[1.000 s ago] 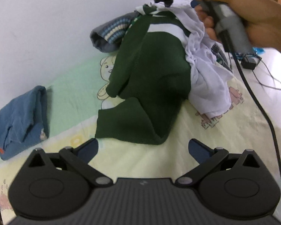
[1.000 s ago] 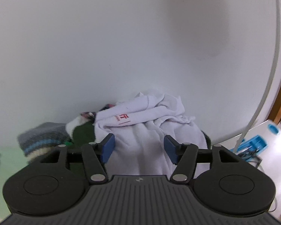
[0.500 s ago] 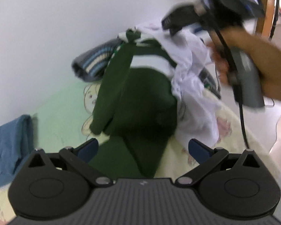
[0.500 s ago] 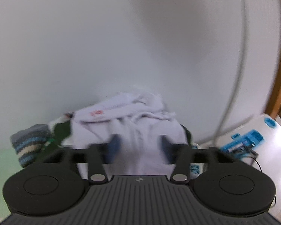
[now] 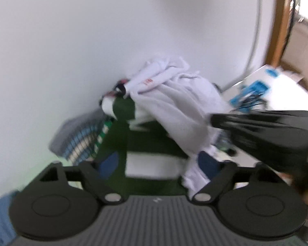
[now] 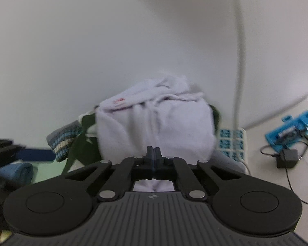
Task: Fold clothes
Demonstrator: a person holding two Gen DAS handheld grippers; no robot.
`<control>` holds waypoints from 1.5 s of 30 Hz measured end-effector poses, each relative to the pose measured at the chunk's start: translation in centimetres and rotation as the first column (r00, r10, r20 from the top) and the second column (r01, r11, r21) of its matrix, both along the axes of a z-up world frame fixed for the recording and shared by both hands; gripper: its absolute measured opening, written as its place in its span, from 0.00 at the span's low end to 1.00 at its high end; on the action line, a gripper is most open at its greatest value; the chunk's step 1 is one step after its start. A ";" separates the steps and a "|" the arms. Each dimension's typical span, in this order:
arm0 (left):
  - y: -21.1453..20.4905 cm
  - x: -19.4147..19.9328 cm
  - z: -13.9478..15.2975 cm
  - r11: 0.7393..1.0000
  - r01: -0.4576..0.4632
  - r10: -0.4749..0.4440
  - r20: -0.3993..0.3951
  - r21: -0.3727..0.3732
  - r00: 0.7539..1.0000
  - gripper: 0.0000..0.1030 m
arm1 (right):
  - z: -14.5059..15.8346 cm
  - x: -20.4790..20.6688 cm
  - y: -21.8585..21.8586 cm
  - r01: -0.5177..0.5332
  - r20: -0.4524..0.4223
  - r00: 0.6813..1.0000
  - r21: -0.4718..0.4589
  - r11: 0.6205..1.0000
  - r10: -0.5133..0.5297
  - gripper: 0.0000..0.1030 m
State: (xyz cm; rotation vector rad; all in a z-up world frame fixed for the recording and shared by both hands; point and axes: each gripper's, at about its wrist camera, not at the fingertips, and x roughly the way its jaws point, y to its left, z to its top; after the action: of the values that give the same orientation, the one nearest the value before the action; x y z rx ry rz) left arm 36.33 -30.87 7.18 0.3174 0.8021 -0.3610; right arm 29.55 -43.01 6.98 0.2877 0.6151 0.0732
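Observation:
A heap of clothes lies against the white wall. On top is a white garment (image 5: pixel 174 106) (image 6: pixel 154 121) with small red print. Under it is a dark green garment (image 5: pixel 145 143) with white stripes. My right gripper (image 6: pixel 153 153) is shut at the white garment's lower front, where the cloth's creases run into the tips. From the right of the left wrist view it reaches in as a dark, blurred shape (image 5: pixel 256 127). My left gripper (image 5: pixel 158 163) hovers over the green garment. Its jaws are closing, and the blue pads stand apart from the fabric.
A grey and blue striped knit (image 5: pixel 78 141) (image 6: pixel 65 141) sits left of the heap, and a folded blue cloth (image 6: pixel 16 172) lies further left. To the right are a blue box (image 6: pixel 291 129), a charger with cable (image 6: pixel 287 160) and a wooden frame (image 5: pixel 279 20).
My right gripper went from open to shut at the white garment. The left gripper swung right and closer to the heap, and its pads came somewhat nearer each other.

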 end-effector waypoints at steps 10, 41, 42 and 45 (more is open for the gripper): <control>-2.1 3.3 -3.8 0.996 -0.086 0.086 -0.014 0.000 0.996 0.88 | -1.9 -0.6 -4.7 0.024 0.052 0.998 0.039 0.999 -0.026 0.53; 2.1 -7.2 2.6 0.988 0.055 -0.039 0.108 -0.141 0.993 0.00 | 5.5 -3.1 3.0 -0.272 0.297 0.923 0.051 0.961 0.246 0.00; 2.2 -7.4 2.5 0.990 0.052 -0.038 0.108 -0.130 0.993 0.00 | 6.2 -3.8 3.4 -0.264 0.321 0.915 0.021 0.964 0.244 0.00; 2.6 -7.6 1.3 0.995 0.029 -0.021 0.084 -0.097 0.996 0.14 | 4.6 -1.3 2.6 -0.129 0.251 0.958 -0.049 0.990 0.137 0.14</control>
State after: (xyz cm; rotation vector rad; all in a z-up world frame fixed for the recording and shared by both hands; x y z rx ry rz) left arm 28.76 -28.25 8.46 0.2492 0.6973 -0.4065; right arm 28.24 -40.38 11.54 0.2009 0.3796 0.2259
